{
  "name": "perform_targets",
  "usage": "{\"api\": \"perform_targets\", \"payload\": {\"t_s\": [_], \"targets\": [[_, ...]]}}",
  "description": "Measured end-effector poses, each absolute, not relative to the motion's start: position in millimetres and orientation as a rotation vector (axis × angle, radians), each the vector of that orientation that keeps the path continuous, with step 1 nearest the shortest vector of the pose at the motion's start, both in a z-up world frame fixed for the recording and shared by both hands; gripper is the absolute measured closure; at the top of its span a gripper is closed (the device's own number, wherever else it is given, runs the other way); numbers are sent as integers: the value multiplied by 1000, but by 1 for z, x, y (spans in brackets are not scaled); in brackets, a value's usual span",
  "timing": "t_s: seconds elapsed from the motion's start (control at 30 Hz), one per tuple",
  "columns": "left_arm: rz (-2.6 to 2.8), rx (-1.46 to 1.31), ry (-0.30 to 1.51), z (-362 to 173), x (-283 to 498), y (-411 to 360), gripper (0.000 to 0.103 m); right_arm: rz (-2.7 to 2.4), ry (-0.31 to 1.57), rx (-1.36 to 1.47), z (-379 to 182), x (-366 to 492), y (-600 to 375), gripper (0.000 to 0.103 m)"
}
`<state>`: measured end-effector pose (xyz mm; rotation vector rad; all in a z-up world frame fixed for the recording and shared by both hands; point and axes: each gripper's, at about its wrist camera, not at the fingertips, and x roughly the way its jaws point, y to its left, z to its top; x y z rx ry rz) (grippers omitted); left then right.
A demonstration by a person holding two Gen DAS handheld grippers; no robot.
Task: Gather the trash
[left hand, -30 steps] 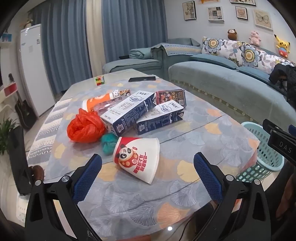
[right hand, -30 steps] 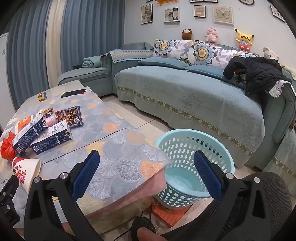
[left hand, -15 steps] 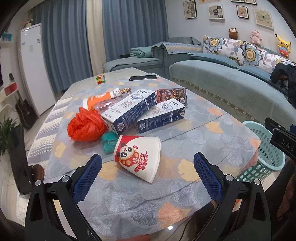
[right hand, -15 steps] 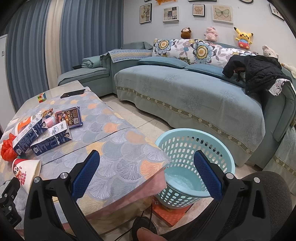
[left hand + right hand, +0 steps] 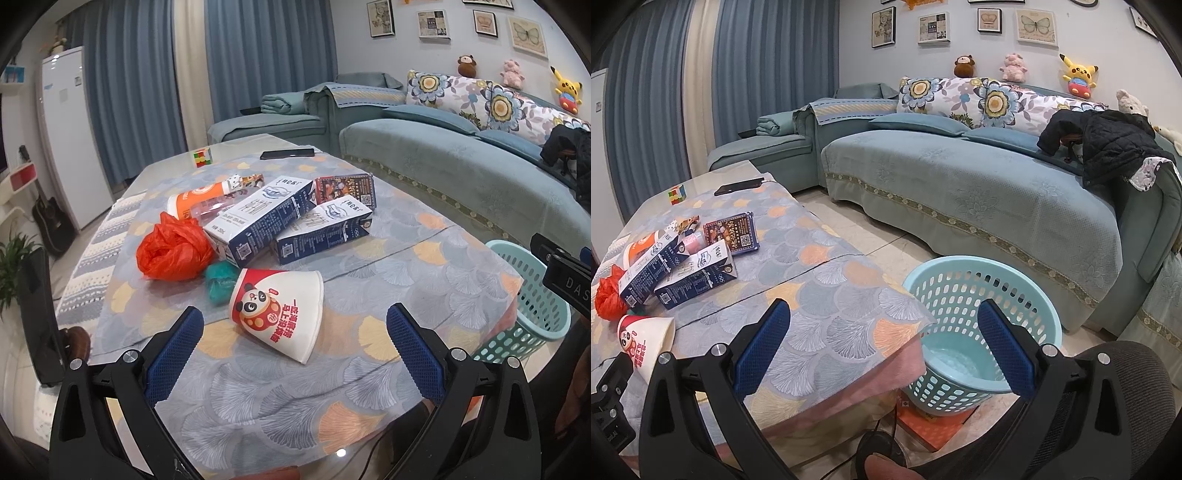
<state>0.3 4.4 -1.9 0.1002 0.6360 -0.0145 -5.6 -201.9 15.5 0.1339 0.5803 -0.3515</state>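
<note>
While nothing is yet gripped, entries as follows:

Left gripper: jaws spread wide, empty; aimed at the cup, fingers straddling its line of approach, likely set for a first pick.
Right gripper: jaws spread wide, empty; hanging over the table corner, beside the basket, probably waiting its turn.
Cup: paper, panda print, tipped on its side, nearest the left gripper, mouth toward the table edge; crushable, so a light squeeze across the wall advised.
Cartons: two blue-and-white, lying flat, side by side mid-table; one leaning on the other.
Bag: orange plastic, crumpled, touching the left carton.
Wad: teal, small, between bag and cup.
Bottle: orange label, lying behind the cartons, partly hidden.
Packet: dark, printed, flat behind the right carton.
Basket: light blue, perforated, on the floor just off the table corner; appears empty; placed within a short swing for either arm.
Table: cloth-covered; trash clustered at its middle.
Progress: judged at the start; all trash on the table.
</note>
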Motion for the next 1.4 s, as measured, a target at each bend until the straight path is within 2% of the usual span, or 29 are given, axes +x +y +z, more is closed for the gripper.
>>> {"api": "perform_targets", "payload": {"t_s": [0.93, 1.2, 1.4], "targets": [[-10, 115, 643, -4, 0, 3, 7, -346, 582, 141, 15, -6, -202, 6], [112, 57, 764, -21, 21, 29, 7, -333, 590, 157, 14, -4, -203, 6], [119, 26, 784, -25, 25, 38, 7, -319, 590, 156, 13, -3, -201, 6]]}}
